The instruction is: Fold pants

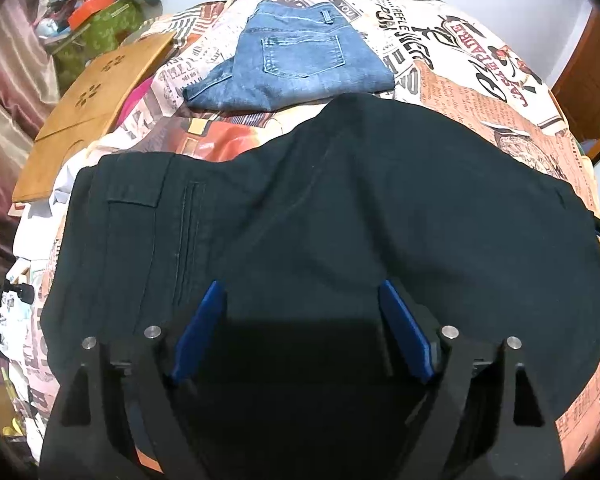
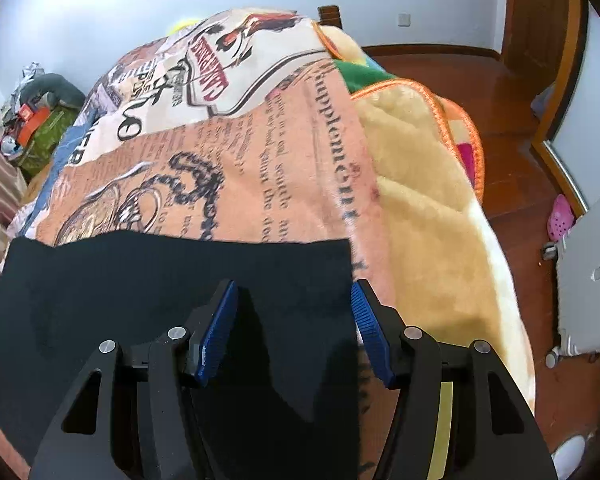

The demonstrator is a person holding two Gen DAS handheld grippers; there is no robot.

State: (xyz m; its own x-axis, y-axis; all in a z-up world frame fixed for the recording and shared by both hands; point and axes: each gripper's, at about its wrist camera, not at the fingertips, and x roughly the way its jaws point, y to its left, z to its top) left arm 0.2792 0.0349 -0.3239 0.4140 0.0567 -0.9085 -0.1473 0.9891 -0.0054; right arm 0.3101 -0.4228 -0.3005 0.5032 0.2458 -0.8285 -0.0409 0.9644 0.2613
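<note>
While the black, matte, soft-woven pants (image 1: 340, 208) lie flat on the bed's plush newspaper-print blanket (image 2: 228, 168), both pairs of tongs hover spread above them, pinching nothing. The left tongs (image 1: 302, 296) sit over the waist end, with a flapped pocket and a stitched seam just ahead to their left. The right tongs (image 2: 294, 296) straddle the straight hem corner, one ribbed blue pad (image 2: 216, 332) over cloth, the other at its edge over blanket. To fold well, I judge each should pinch all layers at its edge, lift together, and carry evenly so no crease drags. Far ahead of the left tongs rests a folded blue denim garment (image 1: 296, 64); a fleecy yellow blanket (image 2: 416, 176) lies right of the right tongs.
</note>
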